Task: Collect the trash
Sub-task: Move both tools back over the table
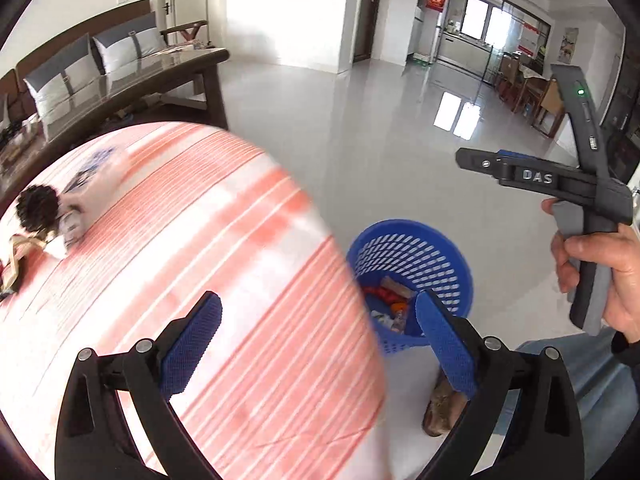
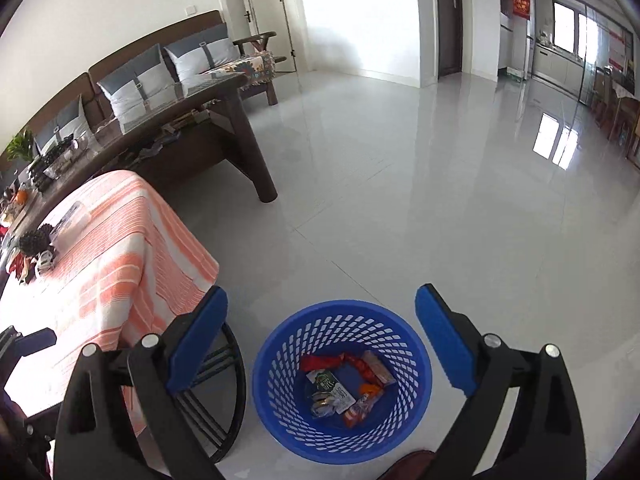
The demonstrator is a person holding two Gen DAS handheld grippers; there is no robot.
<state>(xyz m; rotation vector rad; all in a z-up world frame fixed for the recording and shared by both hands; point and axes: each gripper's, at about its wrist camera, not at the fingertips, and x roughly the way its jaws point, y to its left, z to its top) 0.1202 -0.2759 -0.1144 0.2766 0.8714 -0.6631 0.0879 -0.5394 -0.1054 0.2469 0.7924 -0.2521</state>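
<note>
Basket blue, on the floor just beside the striped table, low enough for dropping from above. Wrappers already at its bottom. Right claw above the basket, jaws wide apart, nothing between: probably just after a drop. Left claw over the table edge near the basket, also wide open and empty; probably heading back for more. More trash on the table's far side, well apart from the basket: a dark round lump, some paper. Not yet collected.

Home living room — sofa, coffee table
</note>
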